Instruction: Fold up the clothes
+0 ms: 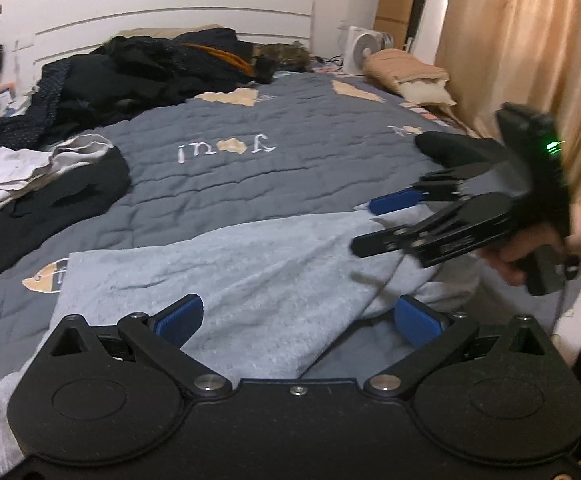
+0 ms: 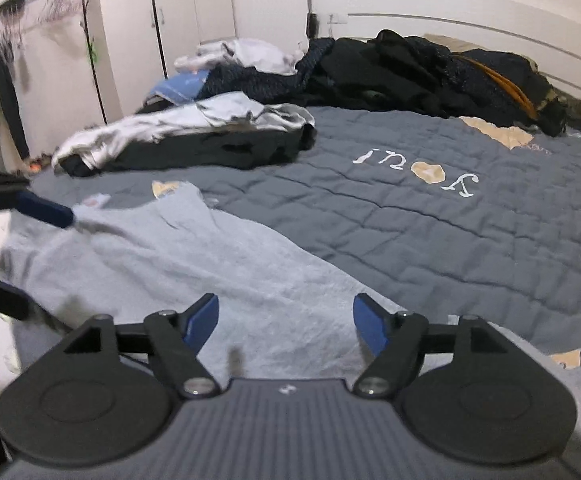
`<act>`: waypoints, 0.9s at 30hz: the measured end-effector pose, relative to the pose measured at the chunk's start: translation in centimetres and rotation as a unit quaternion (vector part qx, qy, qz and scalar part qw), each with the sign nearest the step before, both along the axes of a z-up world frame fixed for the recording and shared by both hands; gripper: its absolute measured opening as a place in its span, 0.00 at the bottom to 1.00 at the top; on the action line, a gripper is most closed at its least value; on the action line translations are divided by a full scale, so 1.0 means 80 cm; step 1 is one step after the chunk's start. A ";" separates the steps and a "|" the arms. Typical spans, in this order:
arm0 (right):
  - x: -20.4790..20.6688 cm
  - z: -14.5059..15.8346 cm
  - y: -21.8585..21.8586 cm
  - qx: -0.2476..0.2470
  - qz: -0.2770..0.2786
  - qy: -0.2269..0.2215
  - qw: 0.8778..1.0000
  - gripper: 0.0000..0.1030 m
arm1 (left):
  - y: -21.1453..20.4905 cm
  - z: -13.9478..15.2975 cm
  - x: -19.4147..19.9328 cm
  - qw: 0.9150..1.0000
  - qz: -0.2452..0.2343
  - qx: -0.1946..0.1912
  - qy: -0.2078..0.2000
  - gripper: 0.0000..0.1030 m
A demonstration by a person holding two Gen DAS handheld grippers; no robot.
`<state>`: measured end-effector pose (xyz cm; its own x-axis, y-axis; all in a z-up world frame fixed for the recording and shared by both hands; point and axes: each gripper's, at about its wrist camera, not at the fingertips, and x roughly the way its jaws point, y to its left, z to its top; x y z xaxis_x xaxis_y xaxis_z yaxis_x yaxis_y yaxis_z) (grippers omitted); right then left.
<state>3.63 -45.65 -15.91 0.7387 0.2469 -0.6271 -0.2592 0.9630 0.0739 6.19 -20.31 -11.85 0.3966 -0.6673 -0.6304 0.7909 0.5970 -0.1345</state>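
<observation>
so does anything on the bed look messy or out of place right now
Yes. The light grey garment lies rumpled and skewed across the quilt, its near part hanging off the bed's edge. Behind it a dark clothes heap sits unfolded by the headboard. Both tools are open above the garment, gripping nothing.

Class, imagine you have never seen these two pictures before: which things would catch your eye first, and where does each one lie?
First, the light grey garment spread flat on the near part of the blue-grey quilt, with both grippers, left gripper and right gripper, open just above it. Next, the dark heap of clothes piled at the far end against the white headboard. A smaller stack of folded pieces sits at the quilt's edge.
</observation>
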 end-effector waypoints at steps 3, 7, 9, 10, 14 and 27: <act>0.007 -0.009 0.010 -0.027 0.019 0.003 0.999 0.71 | 0.002 -0.003 0.001 1.000 -0.008 -0.013 0.010 1.00; 0.017 -0.023 0.017 -0.046 0.030 0.016 0.998 0.72 | 0.004 -0.006 0.007 0.999 -0.005 -0.024 0.022 1.00; 0.020 -0.031 0.021 -0.057 0.034 0.022 0.998 0.71 | 0.004 -0.008 0.014 0.999 0.000 -0.026 0.026 1.00; 0.020 -0.034 0.022 -0.061 0.035 0.022 0.997 0.71 | 0.004 -0.009 0.018 0.999 0.003 -0.026 0.028 1.00; 0.012 -0.033 0.019 -0.051 0.028 0.020 0.998 0.38 | 0.009 -0.010 0.029 0.999 0.016 -0.028 0.036 1.00; -0.064 0.018 0.035 -0.005 0.033 0.066 0.997 0.07 | 0.021 0.009 0.040 0.997 0.030 -0.063 0.036 1.00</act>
